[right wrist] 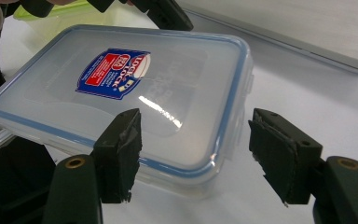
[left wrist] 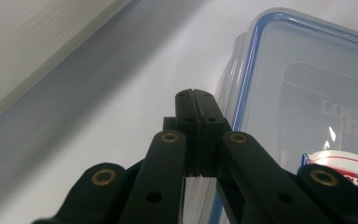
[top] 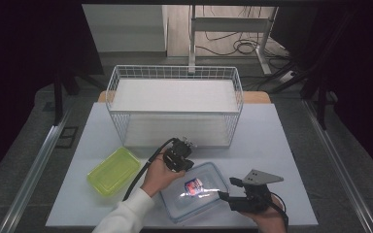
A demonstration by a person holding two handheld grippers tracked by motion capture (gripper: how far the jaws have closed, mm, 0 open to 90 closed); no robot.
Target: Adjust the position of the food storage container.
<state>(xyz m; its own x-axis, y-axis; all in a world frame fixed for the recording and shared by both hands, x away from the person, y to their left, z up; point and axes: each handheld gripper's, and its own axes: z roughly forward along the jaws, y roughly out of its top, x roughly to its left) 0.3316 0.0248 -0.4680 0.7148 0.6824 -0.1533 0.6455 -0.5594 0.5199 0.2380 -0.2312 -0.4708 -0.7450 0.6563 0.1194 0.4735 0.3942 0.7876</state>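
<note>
A clear plastic container (top: pixel 199 191) with a blue-sealed lid and a red and blue sticker (right wrist: pixel 114 72) lies flat at the table's front centre. My left gripper (top: pixel 187 142) is shut with nothing in it, its jaws pressed together (left wrist: pixel 194 100) just off the container's (left wrist: pixel 307 88) far left edge. My right gripper (top: pixel 227 188) stands open at the container's near right corner. In the right gripper view that corner (right wrist: pixel 214 154) sits between the two pads (right wrist: pixel 121 149) without touching them.
A white wire basket (top: pixel 175 73) with a white floor board stands behind the container at the table's middle back. A shallow green container (top: pixel 113 171) lies to the left. The table's front edge is close under both hands.
</note>
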